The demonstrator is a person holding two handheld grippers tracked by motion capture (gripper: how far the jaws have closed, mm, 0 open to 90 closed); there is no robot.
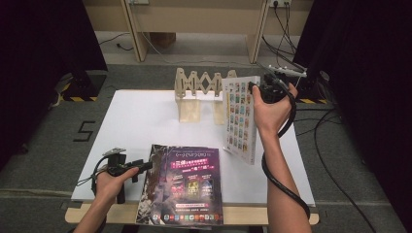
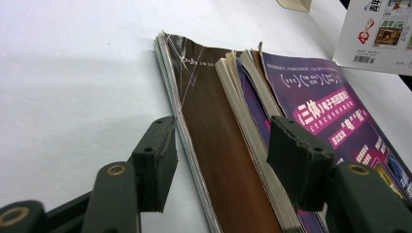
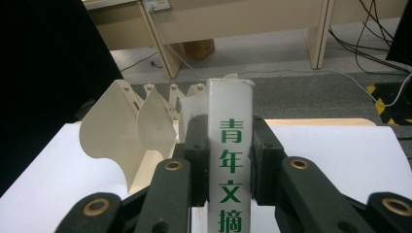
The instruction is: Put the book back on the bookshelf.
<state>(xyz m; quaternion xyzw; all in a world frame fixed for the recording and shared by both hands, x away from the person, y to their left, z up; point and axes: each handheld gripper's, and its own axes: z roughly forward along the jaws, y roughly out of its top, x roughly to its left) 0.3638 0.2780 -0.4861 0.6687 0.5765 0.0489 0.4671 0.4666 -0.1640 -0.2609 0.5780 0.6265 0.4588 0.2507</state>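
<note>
Nearest the front edge of the white table [image 1: 145, 116] there's a stack of magazines [image 1: 182, 187], purple cover on top, with its bottom end hanging a bit past that front edge. The left gripper [image 1: 143, 167] sits at the stack's left side, low on the surface. In the left gripper view its jaws are spread wide: one pad is out on the bare table left of the stack, the other is up over the purple cover, and the spines [image 2: 214, 145] lie between them. Nothing is pinched yet.

Further back, toward the right edge, the right gripper [image 1: 257, 90] has its jaws pressed onto the spine of a white book [image 1: 240, 116], holding it upright and a bit tilted, lower corner near or on the table; I can't tell which. The right gripper view shows the pads squeezing the spine with green characters running down it.

At the far edge is the cream accordion-style book rack [image 1: 201, 94], just left of the held book.

My guess is the book goes into a rack slot. What could go wrong: it's only gripped at the spine, so the pages could fan open and snag a divider, or shove the light rack backwards. On the left, closing onto several loose spines could grab only some of them and skew the stack off the front edge.
</note>
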